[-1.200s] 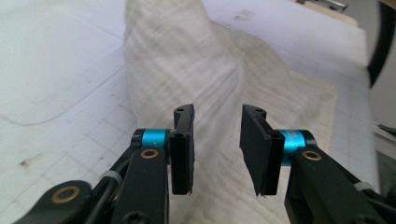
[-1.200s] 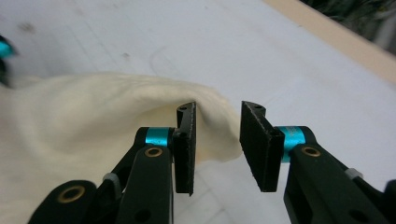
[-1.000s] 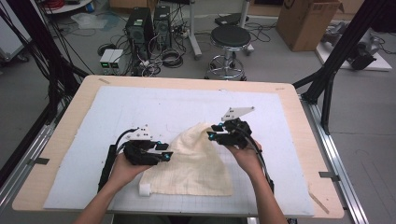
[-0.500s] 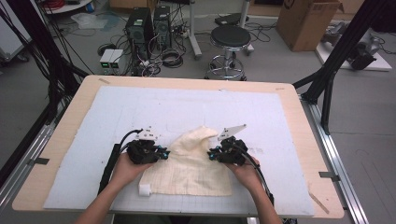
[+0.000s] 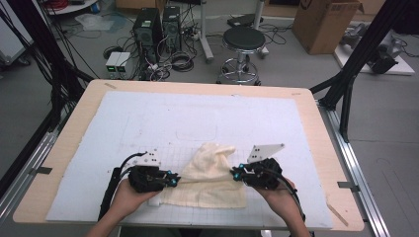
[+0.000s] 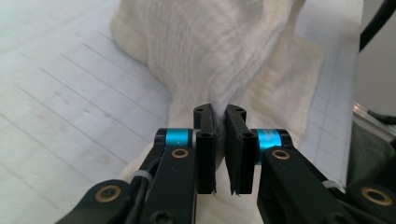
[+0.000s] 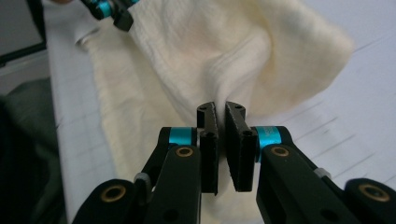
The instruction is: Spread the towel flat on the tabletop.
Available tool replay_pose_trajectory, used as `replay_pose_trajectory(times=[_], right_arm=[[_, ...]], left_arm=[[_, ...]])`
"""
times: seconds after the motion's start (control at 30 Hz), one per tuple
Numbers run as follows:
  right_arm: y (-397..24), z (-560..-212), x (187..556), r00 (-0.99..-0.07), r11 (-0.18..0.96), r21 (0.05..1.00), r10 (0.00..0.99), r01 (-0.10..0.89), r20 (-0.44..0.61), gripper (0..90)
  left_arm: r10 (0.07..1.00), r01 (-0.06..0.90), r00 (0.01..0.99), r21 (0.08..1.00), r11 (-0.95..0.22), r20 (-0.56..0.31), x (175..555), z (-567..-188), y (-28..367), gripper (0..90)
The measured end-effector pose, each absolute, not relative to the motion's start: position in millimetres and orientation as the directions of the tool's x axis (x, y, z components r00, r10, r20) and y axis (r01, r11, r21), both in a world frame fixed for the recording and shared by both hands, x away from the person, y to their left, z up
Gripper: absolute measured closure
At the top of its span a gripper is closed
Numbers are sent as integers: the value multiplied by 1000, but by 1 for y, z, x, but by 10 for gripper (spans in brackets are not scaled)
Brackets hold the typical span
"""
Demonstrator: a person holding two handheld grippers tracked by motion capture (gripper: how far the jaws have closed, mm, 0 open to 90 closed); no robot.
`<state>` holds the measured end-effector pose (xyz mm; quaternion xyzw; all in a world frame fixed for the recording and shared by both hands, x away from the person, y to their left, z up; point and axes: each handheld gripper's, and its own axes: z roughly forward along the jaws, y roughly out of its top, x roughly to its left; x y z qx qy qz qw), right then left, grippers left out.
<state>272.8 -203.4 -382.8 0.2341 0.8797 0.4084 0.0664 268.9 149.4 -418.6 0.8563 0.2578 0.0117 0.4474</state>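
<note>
1. Near edge, bottom of high view: two forearms come in; left tool (image 5: 174,180) at lower left-centre, right tool (image 5: 237,174) at lower right-centre, both low over the worktop (image 5: 74,163).
2. Left tool: jaws have just been closing, now nearly together w/ a fold of the cream cloth (image 5: 210,175) pinched between the pads; left gripper view shows fabric bunched up right above the jaw tips.
3. Right tool: same, jaws just closed down to a thin gap, clamped on a cloth fold; right gripper view shows the pinch at frame centre, the left tool at upper left on the far side of the cloth.
4. Cloth: lower centre of high view, between the two tools, near part flat on the white mat (image 5: 148,118), upper part humped and narrowed to a peak.
5. Room: mat bare on the left, right and whole upper half; wood rim runs round it.
6. Beyond far edge, top of frame: stool (image 5: 244,39) centre, PC towers (image 5: 158,24) upper left w/ cables on the floor.
7. Containers: cardboard box (image 5: 328,22) upper right; contents can't tell.
</note>
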Motion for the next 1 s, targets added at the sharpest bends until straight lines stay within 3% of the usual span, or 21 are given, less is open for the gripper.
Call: replay_pose_trajectory(times=[0.13,0.27,0.43,0.6,0.67,0.87,1.0], right_arm=[[-209,-390,257,-888,566,734,447,376,110,718],[-215,-373,251,-890,511,784,441,352,113,637],[-203,-352,265,-884,483,809,458,335,93,545],[-174,-365,292,-888,528,780,453,337,77,506],[-166,-374,300,-893,563,752,444,343,75,552],[-159,-400,303,-900,628,686,426,368,93,808],[-164,-408,296,-902,638,675,422,370,96,865]], left_arm=[[387,414,894,754,-511,-228,262,-421,145,750],[382,419,889,785,-457,-252,265,-412,149,650],[439,411,871,814,-409,-219,279,-405,147,646],[478,414,855,821,-393,-202,296,-406,138,649],[485,418,850,823,-384,-205,301,-407,137,651],[536,433,822,820,-373,-190,313,-413,139,692],[563,452,806,807,-381,-186,324,-417,132,691]])
